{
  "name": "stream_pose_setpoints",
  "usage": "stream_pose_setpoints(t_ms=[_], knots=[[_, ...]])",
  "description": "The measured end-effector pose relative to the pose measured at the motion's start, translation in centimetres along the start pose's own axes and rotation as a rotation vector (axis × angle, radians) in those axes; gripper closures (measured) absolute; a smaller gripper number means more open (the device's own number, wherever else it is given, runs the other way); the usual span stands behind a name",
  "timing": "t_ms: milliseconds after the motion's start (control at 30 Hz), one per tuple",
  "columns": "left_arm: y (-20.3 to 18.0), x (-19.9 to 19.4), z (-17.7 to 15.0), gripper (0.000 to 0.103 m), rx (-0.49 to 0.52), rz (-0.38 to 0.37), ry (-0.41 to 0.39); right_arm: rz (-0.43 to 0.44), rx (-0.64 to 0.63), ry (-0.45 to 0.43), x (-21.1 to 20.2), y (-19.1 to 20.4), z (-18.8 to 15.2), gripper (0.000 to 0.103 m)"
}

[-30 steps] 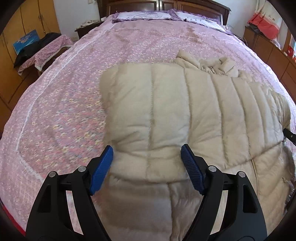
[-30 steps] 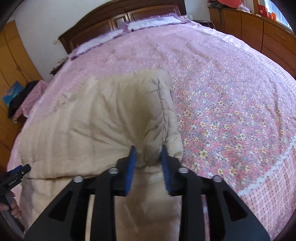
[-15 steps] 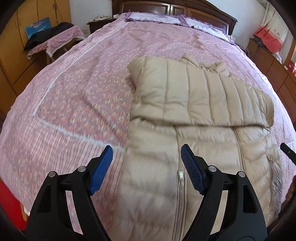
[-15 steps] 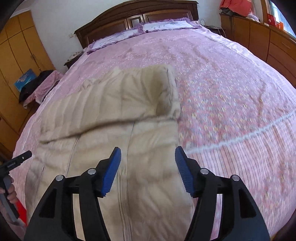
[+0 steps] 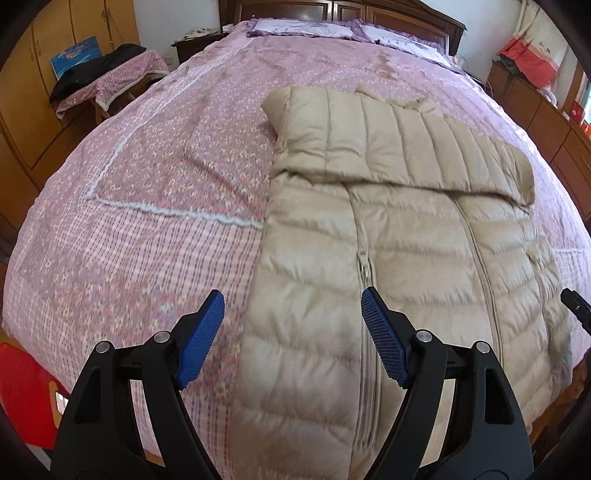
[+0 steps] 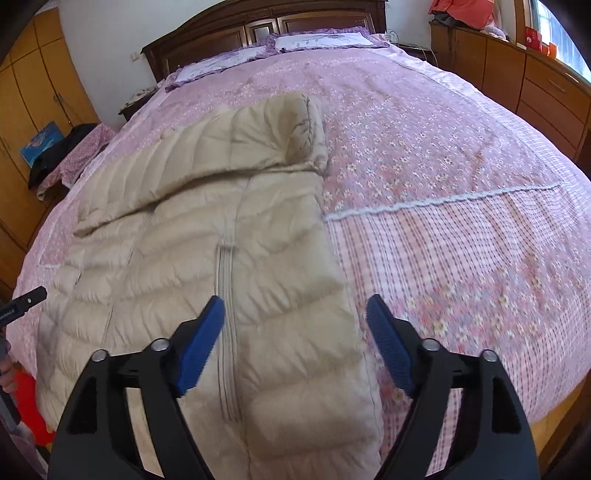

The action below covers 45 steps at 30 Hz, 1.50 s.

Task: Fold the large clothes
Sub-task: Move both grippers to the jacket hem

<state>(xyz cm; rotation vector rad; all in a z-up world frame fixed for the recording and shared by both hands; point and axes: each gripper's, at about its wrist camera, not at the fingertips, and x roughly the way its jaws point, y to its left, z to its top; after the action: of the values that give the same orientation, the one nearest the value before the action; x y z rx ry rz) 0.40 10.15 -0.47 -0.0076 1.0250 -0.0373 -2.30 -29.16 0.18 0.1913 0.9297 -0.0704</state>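
Both grippers hung empty above the jacket (image 5: 388, 229) on the bed (image 5: 155, 177): left gripper (image 5: 291, 332) spread, right gripper (image 6: 295, 334) just opened wide, releasing the top fold at 12 o'clock so I could take the hem.

R gripper (image 6: 295, 325) let go of jacket (image 6: 207, 280), jaws just opened; both grippers pulled back.

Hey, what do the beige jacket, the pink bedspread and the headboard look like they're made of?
Jacket: quilted puffer shell, probably nylon or polyester, slight sheen, stitched puffy channels, zipper. Bedspread: matte woven fabric, likely cotton, with printed flowers, checks and a white trim line. Headboard: dark, glossy panelled wood.
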Motion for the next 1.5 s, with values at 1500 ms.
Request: stream_pose_setpoints(t_ms=[1500], knots=[[1.8,0.1,-7.1,0.024,-0.036,-0.064,0.230,0.033,-0.032,0.159,1.0,-0.1,-5.7,0.017]])
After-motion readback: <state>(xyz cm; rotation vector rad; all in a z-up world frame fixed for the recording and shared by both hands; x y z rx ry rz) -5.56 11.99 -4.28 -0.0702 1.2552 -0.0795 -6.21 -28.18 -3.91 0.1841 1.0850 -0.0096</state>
